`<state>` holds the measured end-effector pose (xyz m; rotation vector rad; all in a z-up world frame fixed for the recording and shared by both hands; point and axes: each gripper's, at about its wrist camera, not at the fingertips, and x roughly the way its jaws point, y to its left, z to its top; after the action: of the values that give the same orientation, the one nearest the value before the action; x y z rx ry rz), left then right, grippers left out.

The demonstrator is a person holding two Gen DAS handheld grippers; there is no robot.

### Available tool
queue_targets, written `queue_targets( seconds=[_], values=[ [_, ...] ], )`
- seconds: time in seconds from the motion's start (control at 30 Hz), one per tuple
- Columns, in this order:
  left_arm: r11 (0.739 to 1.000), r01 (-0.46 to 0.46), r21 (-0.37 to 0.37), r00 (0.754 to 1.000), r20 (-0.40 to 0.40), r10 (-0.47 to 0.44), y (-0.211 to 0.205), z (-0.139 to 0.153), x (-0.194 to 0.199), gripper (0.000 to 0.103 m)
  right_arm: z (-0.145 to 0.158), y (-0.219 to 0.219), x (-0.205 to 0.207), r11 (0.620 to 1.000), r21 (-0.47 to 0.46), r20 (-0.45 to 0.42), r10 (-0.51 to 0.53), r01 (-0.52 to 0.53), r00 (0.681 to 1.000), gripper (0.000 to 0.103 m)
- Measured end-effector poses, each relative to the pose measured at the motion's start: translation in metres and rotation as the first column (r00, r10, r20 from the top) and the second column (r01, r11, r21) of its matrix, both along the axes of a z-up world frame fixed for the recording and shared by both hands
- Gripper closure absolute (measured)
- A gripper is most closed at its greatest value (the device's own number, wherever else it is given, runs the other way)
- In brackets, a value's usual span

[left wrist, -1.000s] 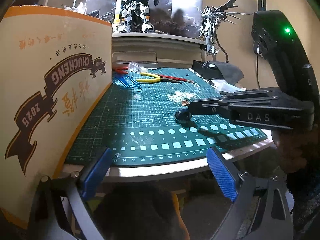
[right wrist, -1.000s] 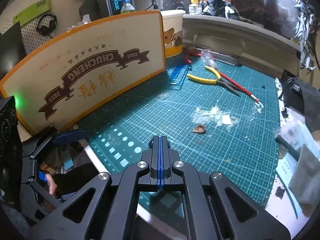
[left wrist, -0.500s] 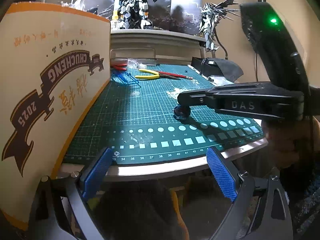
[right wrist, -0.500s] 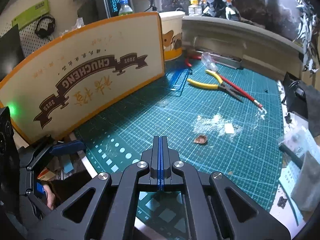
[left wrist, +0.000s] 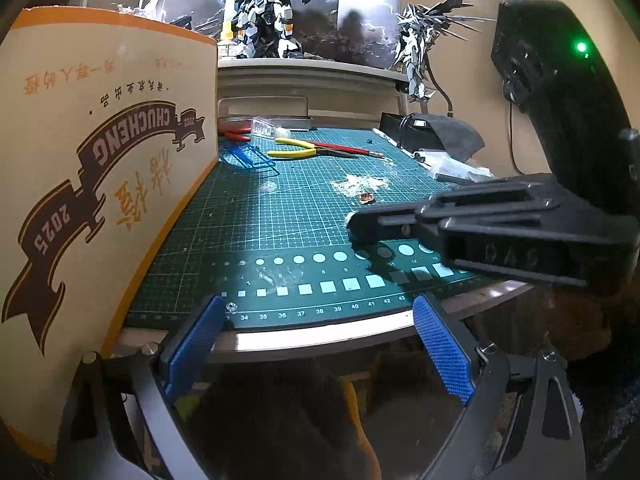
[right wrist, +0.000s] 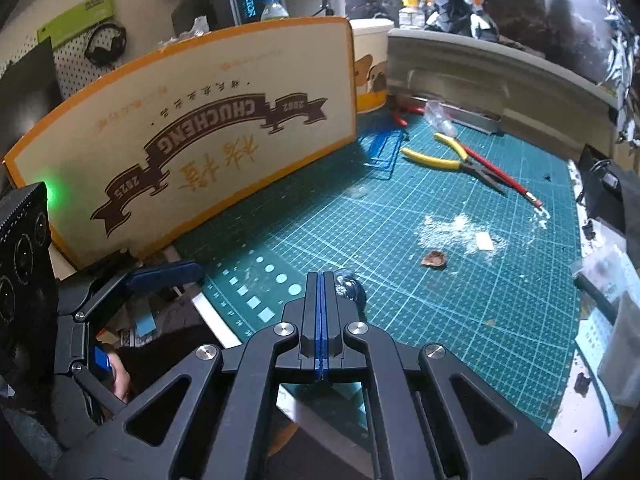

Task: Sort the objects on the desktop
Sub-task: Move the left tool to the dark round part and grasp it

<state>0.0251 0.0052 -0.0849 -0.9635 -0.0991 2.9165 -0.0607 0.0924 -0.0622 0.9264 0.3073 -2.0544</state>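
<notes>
The right tongs (right wrist: 321, 280) are pressed fully together with nothing between their blue pads, their tips low over the near part of the green cutting mat (right wrist: 460, 320) that covers the surface. Touching or just beside the right side of those tips sits a small dark, shiny round object (right wrist: 352, 290); what it is cannot be told. A little beyond the tips and to the right lie a brown scrap (right wrist: 434, 259) and a patch of white dust (right wrist: 460, 228). Well ahead of the tips, yellow-handled pliers (right wrist: 432, 159) lie with a red-handled tool (right wrist: 500, 178) just beside them, and a blue wire frame (right wrist: 382, 152) rests left of the pliers, against the foot of a large cream and orange cardboard box (right wrist: 200, 140) standing along the left. The left tongs (left wrist: 320, 344) stand wide apart and empty at the near edge of the mat, below and left of the right tongs, with the box close on their left side.
</notes>
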Motion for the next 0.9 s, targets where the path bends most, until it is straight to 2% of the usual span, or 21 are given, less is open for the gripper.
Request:
queue_targets(
  seconds=[0.13,0.27,0.37,0.63,0.73,0.83,0.9],
  values=[
    [1.000,0.003,-0.005,1.000,0.000,-0.003,0.000,0.000,0.001,0.007,-0.011,-0.001,0.002,0.999,0.036,0.023,-0.002,0.001,1.000,0.102],
    [1.000,0.005,-0.001,1.000,0.001,-0.005,0.000,0.000,0.002,0.007,-0.002,0.008,0.008,1.000,-0.001,0.020,0.011,-0.011,1.000,0.102],
    [1.000,0.012,0.009,1.000,-0.011,-0.012,0.000,0.002,0.002,0.007,0.007,0.022,0.002,0.999,-0.019,0.003,-0.036,0.036,0.999,0.102],
    [0.998,0.046,0.043,0.993,-0.113,-0.041,0.005,0.009,-0.012,0.007,0.019,0.063,-0.005,0.983,-0.093,-0.024,-0.163,0.160,0.986,0.101],
    [0.998,0.053,0.040,0.988,-0.150,-0.046,0.015,0.008,-0.023,0.007,0.017,0.079,0.002,0.972,-0.125,-0.029,-0.204,0.199,0.979,0.095],
    [0.997,0.075,0.007,0.982,-0.173,-0.073,0.032,0.002,-0.033,0.007,0.012,0.094,0.007,0.957,-0.150,-0.022,-0.254,0.248,0.967,0.076],
    [0.996,0.092,-0.018,0.979,-0.181,-0.094,0.041,-0.003,-0.038,0.007,0.007,0.106,0.010,0.947,-0.160,-0.006,-0.282,0.278,0.959,0.075]
  ],
)
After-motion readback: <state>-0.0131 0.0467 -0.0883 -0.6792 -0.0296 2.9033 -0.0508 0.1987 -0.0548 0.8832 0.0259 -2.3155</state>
